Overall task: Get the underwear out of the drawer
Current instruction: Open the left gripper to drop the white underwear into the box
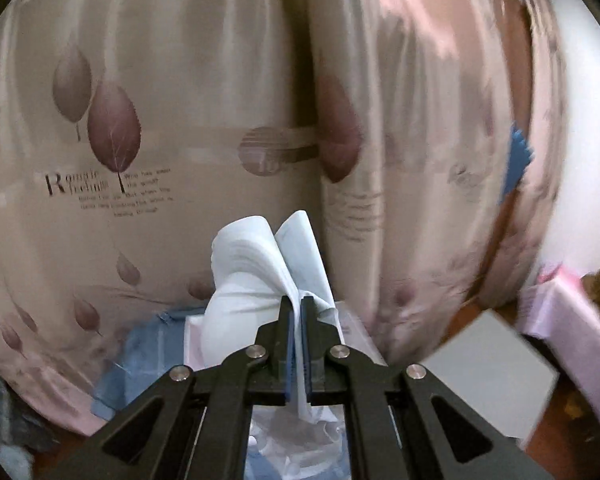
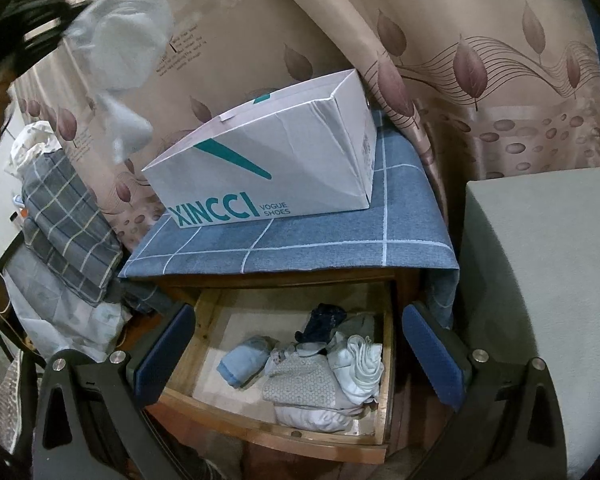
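Note:
A pale blue-white piece of underwear (image 1: 256, 272) hangs from my left gripper (image 1: 297, 304), whose blue pads are shut on the cloth in front of the leaf-print curtain. The right wrist view shows the same garment (image 2: 120, 52), blurred, high at the upper left, with the left gripper (image 2: 66, 12) dark beside it. The wooden drawer (image 2: 388, 360) stands pulled out below. Inside lie several folded pieces: a light blue one (image 2: 242, 362), a dotted grey one (image 2: 300, 380), a dark one (image 2: 320, 322) and a white one (image 2: 360, 364). My right gripper (image 2: 298, 360) stands open above the drawer, holding nothing.
A white shoe box (image 2: 284, 160) sits on the blue checked cloth (image 2: 300, 248) over the cabinet top. A grey-green block (image 2: 540, 300) stands to the right. Plaid bedding (image 2: 68, 232) is piled at the left. The curtain (image 2: 480, 80) hangs close behind.

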`<state>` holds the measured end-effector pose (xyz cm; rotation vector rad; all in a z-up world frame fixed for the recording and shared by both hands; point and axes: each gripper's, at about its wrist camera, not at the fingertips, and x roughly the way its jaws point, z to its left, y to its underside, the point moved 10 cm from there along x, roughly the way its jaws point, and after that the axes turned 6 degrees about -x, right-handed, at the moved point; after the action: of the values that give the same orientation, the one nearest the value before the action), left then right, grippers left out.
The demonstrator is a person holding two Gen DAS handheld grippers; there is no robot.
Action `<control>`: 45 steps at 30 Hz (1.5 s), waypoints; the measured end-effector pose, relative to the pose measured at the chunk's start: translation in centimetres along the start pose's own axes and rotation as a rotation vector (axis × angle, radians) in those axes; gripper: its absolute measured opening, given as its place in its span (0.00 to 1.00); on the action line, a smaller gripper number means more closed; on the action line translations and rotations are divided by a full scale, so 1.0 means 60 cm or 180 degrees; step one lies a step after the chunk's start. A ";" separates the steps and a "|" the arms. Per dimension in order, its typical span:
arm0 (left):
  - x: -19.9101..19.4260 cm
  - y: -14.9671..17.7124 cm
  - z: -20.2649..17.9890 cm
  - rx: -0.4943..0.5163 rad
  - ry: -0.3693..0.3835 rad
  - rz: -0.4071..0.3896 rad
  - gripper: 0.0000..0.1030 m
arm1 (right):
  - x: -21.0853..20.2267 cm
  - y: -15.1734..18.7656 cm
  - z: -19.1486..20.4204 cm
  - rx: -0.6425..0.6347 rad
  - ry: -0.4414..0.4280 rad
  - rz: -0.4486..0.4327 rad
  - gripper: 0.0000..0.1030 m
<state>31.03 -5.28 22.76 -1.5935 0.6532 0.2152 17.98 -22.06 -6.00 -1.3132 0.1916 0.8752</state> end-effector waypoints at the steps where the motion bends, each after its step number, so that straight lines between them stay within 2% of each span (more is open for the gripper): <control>1: 0.020 -0.002 0.007 0.0013 -0.0055 0.0043 0.03 | -0.001 0.000 0.000 0.0001 -0.0004 -0.0001 1.00; 5: 0.114 0.031 0.028 0.0075 -0.0286 0.0341 0.03 | -0.002 -0.001 -0.001 0.0021 -0.0028 -0.0007 1.00; 9: 0.198 0.098 0.041 0.0156 -0.0427 0.0674 0.03 | -0.002 -0.001 -0.001 0.0041 -0.0050 -0.0011 1.00; 15: 0.287 0.209 0.036 0.0192 -0.0426 0.1099 0.03 | 0.000 0.001 -0.003 0.0048 -0.0054 0.0008 1.00; 18: 0.304 0.239 0.027 0.0140 -0.0380 0.1124 0.07 | 0.003 0.003 -0.004 0.0054 -0.0041 0.0032 1.00; 19: 0.308 0.245 0.025 0.0092 -0.0342 0.1137 0.14 | 0.003 0.004 -0.004 0.0055 -0.0038 0.0041 1.00; 20: 0.311 0.247 0.025 0.0064 -0.0339 0.1144 0.27 | 0.005 0.004 -0.004 0.0052 -0.0032 0.0053 1.00; 21: 0.311 0.248 0.025 0.0036 -0.0338 0.1123 0.34 | 0.006 0.005 -0.004 0.0048 -0.0029 0.0066 1.00; 22: 0.308 0.246 0.026 0.0011 -0.0338 0.1060 0.42 | 0.007 0.007 -0.003 0.0043 -0.0027 0.0087 1.00; 24: 0.292 0.234 0.028 0.0001 -0.0366 0.0884 0.46 | 0.012 0.012 0.001 0.0017 -0.0050 0.0156 1.00; 26: 0.274 0.221 0.030 0.0072 -0.0478 0.0730 0.56 | 0.021 0.020 0.011 -0.0052 -0.0084 0.0265 1.00; 28: 0.248 0.211 0.036 0.0138 -0.0568 0.0593 0.57 | 0.033 0.032 0.024 -0.0163 -0.0115 0.0407 1.00; 31: 0.193 0.204 0.041 0.0150 -0.0506 0.0347 0.58 | 0.054 0.051 0.039 -0.0294 -0.0168 0.0627 1.00; 33: 0.147 0.213 0.052 0.0098 -0.0398 0.0227 0.58 | 0.072 0.070 0.051 -0.0367 -0.0256 0.0848 1.00; 34: 0.131 0.219 0.055 0.0074 -0.0354 0.0208 0.59 | 0.090 0.088 0.060 -0.0373 -0.0377 0.1058 1.00; 39: 0.038 0.302 0.099 -0.0104 -0.0173 0.0144 0.61 | 0.153 0.140 0.067 -0.0389 -0.0393 0.1582 1.00; 45: -0.013 0.428 0.162 -0.0455 -0.0073 0.0301 0.62 | 0.222 0.207 0.073 -0.0744 -0.0095 0.2147 0.99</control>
<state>19.22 4.28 -0.11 -1.6956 0.7090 0.3564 17.42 -12.20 -21.93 -1.4728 0.5415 1.5205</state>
